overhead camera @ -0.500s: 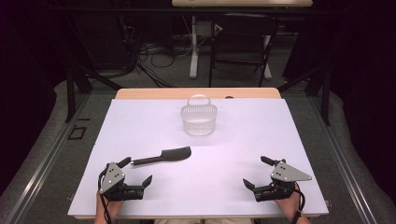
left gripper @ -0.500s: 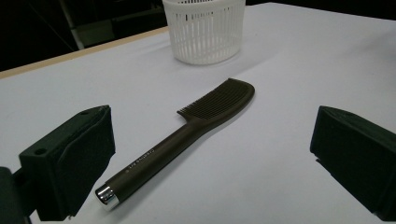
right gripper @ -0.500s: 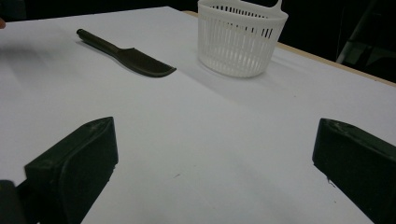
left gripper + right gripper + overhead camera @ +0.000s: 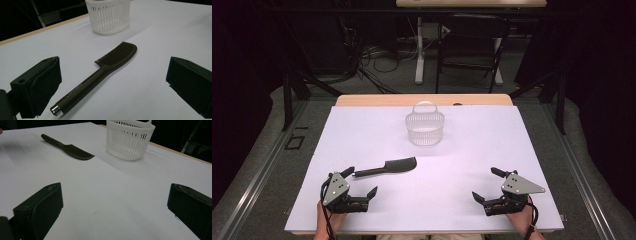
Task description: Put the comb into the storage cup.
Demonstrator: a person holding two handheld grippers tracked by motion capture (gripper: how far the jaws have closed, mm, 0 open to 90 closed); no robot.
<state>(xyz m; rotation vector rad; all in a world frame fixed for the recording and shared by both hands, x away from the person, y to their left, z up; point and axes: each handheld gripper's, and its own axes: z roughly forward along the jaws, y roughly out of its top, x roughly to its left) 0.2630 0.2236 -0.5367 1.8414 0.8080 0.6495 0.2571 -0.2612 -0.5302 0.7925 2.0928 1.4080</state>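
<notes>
The dark comb (image 4: 387, 167) lay flat on the white tabletop (image 4: 472, 160), handle end just beside the left gripper (image 4: 362, 182), whose jaws stood apart and empty. The right gripper (image 4: 486, 185) waited apart too. A low grab might skid the thin handle away from the white basket (image 4: 425, 127).

The white surface (image 4: 492, 150) lies mostly bare. Two things stand on it: a dark comb (image 4: 387, 167) lying flat left of the middle, and a white slatted basket (image 4: 425, 128) upright toward the far edge, its handle arched over the mouth. A clear strip separates comb and basket. The left gripper (image 4: 360, 182) sits low at the near edge with its fingers (image 4: 37, 87) spread wide, the comb's handle end just ahead between them. The right gripper (image 4: 485, 184), fingers apart, faces bare surface, well apart from both things.
</notes>
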